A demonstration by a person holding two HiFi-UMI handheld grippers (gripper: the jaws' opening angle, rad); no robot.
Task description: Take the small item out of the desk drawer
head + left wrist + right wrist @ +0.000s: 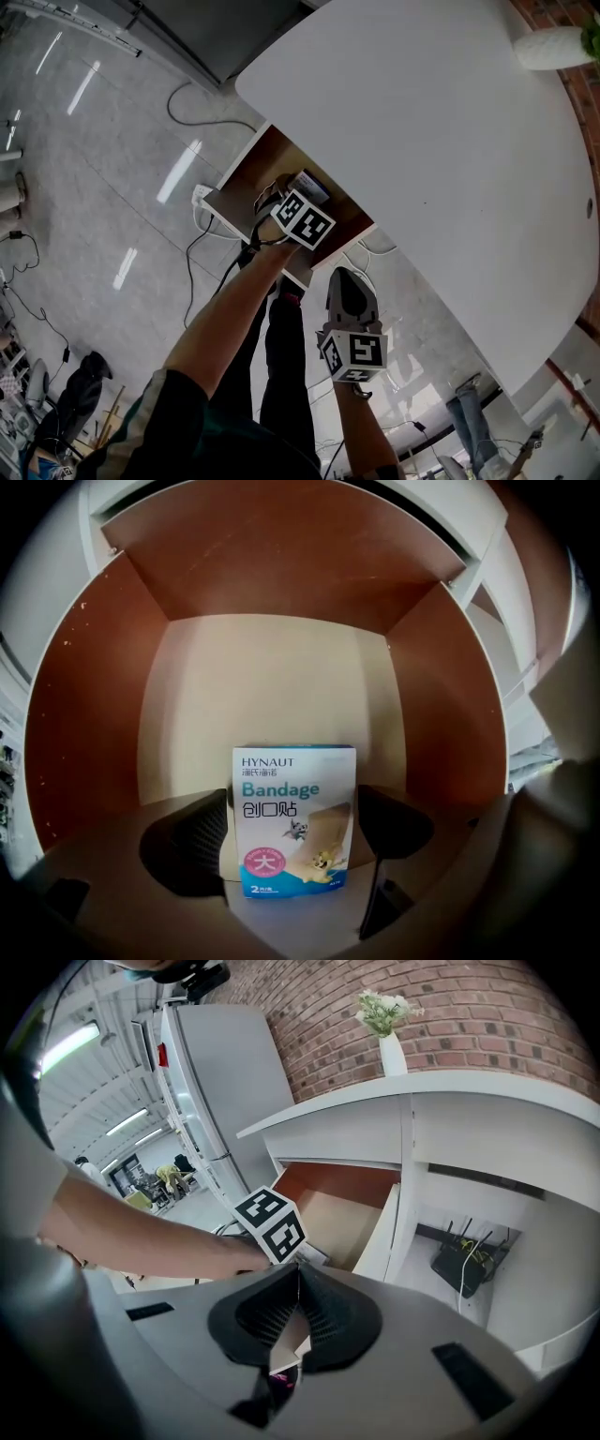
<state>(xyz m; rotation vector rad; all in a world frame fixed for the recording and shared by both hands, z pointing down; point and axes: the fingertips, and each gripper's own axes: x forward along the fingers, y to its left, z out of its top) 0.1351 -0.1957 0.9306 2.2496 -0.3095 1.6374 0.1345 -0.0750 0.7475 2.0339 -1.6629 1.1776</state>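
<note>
A small bandage box (293,822), white and blue with a cartoon print, stands upright on the pale floor of the open brown drawer (84,724). My left gripper (294,832) is inside the drawer with a jaw on either side of the box; the jaws stand wide, with a thin gap at the right pad. In the head view the left gripper (298,192) reaches into the drawer (258,164) under the white desk (431,141), next to the box (311,185). My right gripper (349,277) hangs in front of the drawer, shut and empty, as the right gripper (297,1283) view confirms.
A white vase (553,47) with flowers stands at the desk's far edge by a brick wall. Cables (202,122) and a power strip (202,197) lie on the shiny floor left of the drawer. A router (469,1265) with wires sits in the desk's open compartment.
</note>
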